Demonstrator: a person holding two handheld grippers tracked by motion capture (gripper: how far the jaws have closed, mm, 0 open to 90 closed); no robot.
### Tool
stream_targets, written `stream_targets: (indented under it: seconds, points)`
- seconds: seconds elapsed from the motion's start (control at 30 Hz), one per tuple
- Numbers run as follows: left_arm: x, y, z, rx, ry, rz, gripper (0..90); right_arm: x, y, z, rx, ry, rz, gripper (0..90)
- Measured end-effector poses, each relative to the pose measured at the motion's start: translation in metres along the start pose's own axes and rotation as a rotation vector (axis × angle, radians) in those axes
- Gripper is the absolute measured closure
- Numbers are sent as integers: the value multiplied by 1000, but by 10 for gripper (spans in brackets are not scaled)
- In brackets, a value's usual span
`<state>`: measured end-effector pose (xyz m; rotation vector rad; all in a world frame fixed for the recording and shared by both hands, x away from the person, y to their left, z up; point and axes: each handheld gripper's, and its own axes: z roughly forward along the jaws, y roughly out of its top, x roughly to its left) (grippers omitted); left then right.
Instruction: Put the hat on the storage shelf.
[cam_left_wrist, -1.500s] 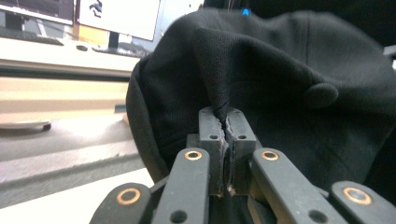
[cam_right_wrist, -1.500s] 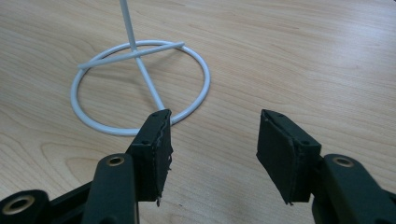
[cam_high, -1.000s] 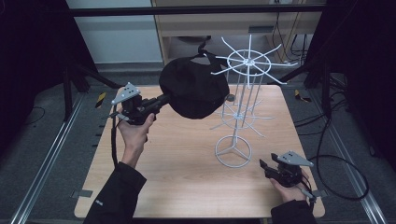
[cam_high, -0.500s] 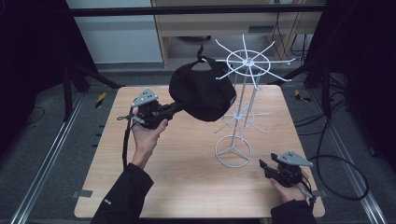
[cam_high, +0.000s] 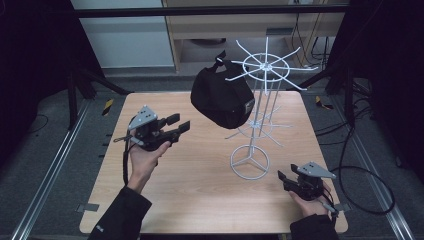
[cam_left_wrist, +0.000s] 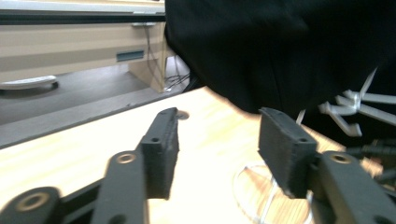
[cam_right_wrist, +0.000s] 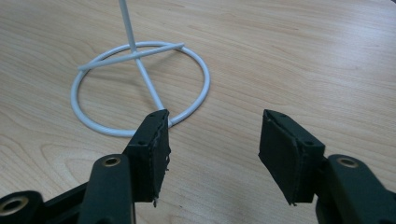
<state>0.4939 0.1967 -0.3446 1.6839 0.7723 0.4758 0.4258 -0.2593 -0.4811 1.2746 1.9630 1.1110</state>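
The wooden worktop (cam_high: 200, 185) carries a white wire stand (cam_high: 260, 100) at 2 o'clock of centre. A black cap (cam_high: 220, 97) hangs on a top arm at the stand's 9 o'clock. The left claw (cam_high: 177, 123), released and holding nothing, sits at 9 o'clock of the cap. The right claw (cam_high: 281, 176), also released, rests at 4 o'clock of the stand's ring base (cam_right_wrist: 140, 88).

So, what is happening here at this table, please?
A person holds a two-jaw gripper in each hand at a wooden table. A black cap hangs on an arm of the white wire rack. The left gripper is open, a little apart from the cap, holding nothing. The right gripper is open too, low over the table near the rack's ring base.
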Motion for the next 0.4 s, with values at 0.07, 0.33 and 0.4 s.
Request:
stream_targets:
  seconds: [0.07, 0.33, 0.4]
  points:
    - [2, -15, -11, 27, 21, 11, 418, 0, 0, 0, -1, -2, 4, 413]
    - [20, -86, -39, 176, 130, -22, 342, -1, -1, 1, -10, -19, 10, 344]
    - [24, -99, -43, 204, 147, -39, 330, -2, -2, 1, -11, -23, 14, 324]
